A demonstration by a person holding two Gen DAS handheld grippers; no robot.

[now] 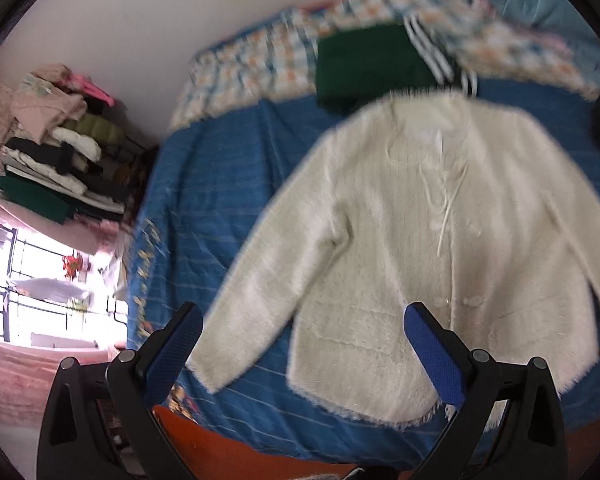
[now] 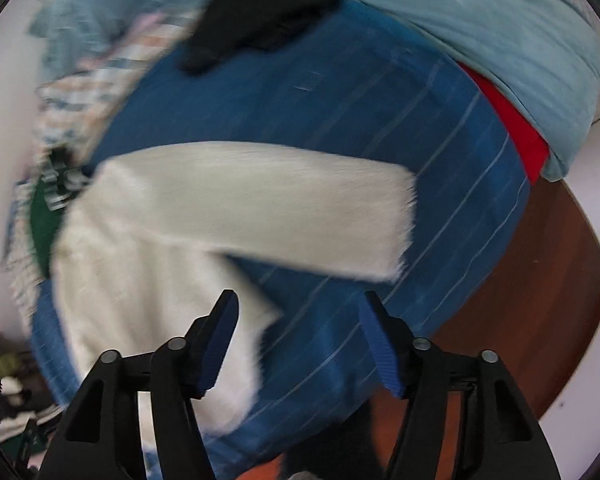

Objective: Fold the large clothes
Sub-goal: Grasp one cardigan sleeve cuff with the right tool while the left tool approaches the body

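- Left wrist view: a cream, fuzzy cardigan lies spread flat, front up, on the bed, filling the view from centre out to 3 o'clock. Its sleeve slants down toward 7 o'clock. The left gripper hangs above the hem with its fingers wide apart, holding nothing.
- The bedcover is smooth blue cloth with thin pale stripes. A folded green garment sits at 12 o'clock, and a stack of folded clothes stands at 9 o'clock.
- Right wrist view: the other sleeve stretches straight out toward 3 o'clock, its cuff fringed and soft. The right gripper is also spread open and empty, over the bedcover just beside the hem.
- Judgement: folding has not begun. The next move likely calls for pinching a cuff and drawing the sleeve across the chest.
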